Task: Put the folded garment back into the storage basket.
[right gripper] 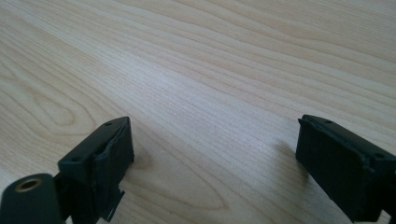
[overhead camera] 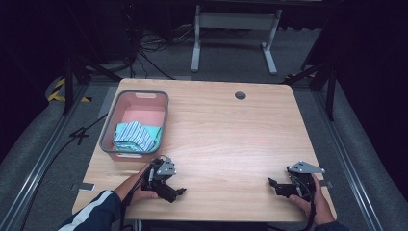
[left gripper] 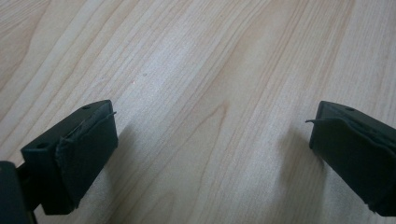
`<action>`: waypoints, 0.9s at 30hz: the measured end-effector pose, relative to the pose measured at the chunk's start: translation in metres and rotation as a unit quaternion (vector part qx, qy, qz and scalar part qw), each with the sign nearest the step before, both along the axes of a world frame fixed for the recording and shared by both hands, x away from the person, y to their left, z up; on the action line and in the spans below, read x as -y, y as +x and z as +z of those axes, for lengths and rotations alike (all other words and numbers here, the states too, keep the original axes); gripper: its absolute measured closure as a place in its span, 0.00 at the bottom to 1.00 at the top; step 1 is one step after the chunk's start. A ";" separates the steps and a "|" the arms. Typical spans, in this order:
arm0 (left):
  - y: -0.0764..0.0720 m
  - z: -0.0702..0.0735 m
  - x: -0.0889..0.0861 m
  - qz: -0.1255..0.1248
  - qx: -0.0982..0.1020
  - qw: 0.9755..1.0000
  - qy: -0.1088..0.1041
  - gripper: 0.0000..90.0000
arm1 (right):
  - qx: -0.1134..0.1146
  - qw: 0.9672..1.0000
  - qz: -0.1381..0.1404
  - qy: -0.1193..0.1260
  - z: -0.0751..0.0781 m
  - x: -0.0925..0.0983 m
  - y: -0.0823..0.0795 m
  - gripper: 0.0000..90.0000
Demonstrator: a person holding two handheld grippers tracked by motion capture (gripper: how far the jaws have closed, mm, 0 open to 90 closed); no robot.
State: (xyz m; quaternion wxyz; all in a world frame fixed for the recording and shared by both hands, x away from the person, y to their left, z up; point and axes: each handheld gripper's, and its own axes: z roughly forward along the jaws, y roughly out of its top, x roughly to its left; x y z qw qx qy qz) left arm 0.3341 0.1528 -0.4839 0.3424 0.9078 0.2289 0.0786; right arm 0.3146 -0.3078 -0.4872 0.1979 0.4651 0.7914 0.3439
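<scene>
A folded striped cloth (overhead camera: 134,136) lies in the pink basket (overhead camera: 109,122) near the table's (overhead camera: 226,130) left edge. Both the left gripper (overhead camera: 179,191) and right gripper (overhead camera: 272,183) rest near the front edge, jaws spread and empty. The cloth looks soft and light, best pinched at a raised fold.

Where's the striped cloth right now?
In the high view, the striped cloth lies inside the pink basket at the table's left side, just beyond the left gripper.
</scene>
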 end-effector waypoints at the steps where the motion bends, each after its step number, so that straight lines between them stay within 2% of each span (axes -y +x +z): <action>1: 0.000 0.000 0.000 0.000 0.000 1.000 0.000 0.01 | 0.000 1.000 0.000 0.001 0.000 0.000 0.000 0.12; 15: 0.001 0.000 0.000 -0.002 0.000 1.000 -0.001 0.00 | -0.002 1.000 0.002 0.001 0.000 0.000 0.001 0.11; 27: 0.001 -0.001 0.002 0.006 -0.001 1.000 -0.003 0.00 | -0.002 1.000 0.001 0.001 0.000 0.000 0.001 0.11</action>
